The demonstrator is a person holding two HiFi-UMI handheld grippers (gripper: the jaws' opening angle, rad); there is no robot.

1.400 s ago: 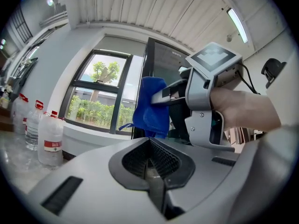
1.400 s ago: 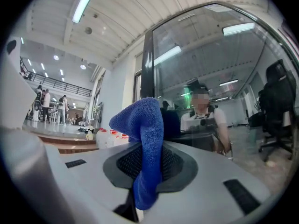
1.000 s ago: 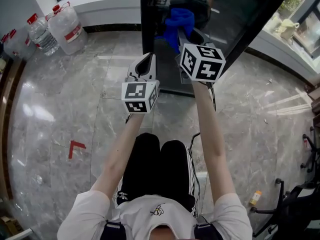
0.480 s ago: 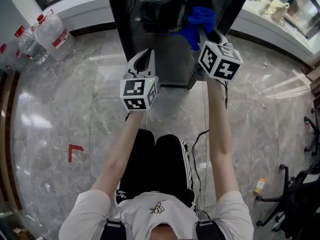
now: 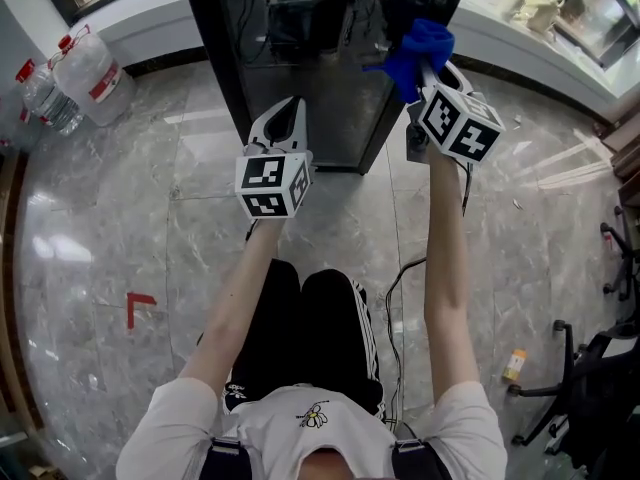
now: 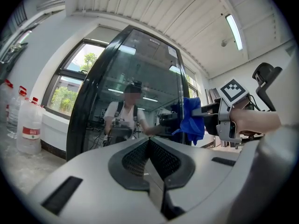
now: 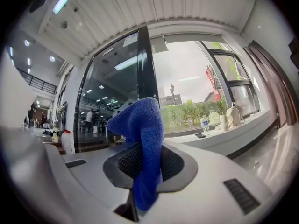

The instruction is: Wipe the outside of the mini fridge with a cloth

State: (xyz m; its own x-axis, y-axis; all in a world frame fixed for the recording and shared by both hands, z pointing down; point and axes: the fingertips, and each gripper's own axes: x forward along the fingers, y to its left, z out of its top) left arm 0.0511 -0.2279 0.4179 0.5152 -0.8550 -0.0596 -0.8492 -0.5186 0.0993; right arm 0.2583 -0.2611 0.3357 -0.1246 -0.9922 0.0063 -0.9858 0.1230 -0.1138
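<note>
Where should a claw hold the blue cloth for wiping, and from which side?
Pinch the soft blue cloth at its lower folds from the person's side, as the right claw does: the bunched end stands beyond the tips, toward the black glass-fronted fridge, as a wiping pad.

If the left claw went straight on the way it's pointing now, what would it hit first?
Most likely the dark glass front of the mini fridge, which stands straight ahead of the shut, empty left claw. Nothing shows between them, though the depth of the gap is hard to judge.

glossy grey marble floor [image 5: 90, 218]; water jugs [image 5: 88, 66] by a white window ledge [image 5: 140, 13].
</note>
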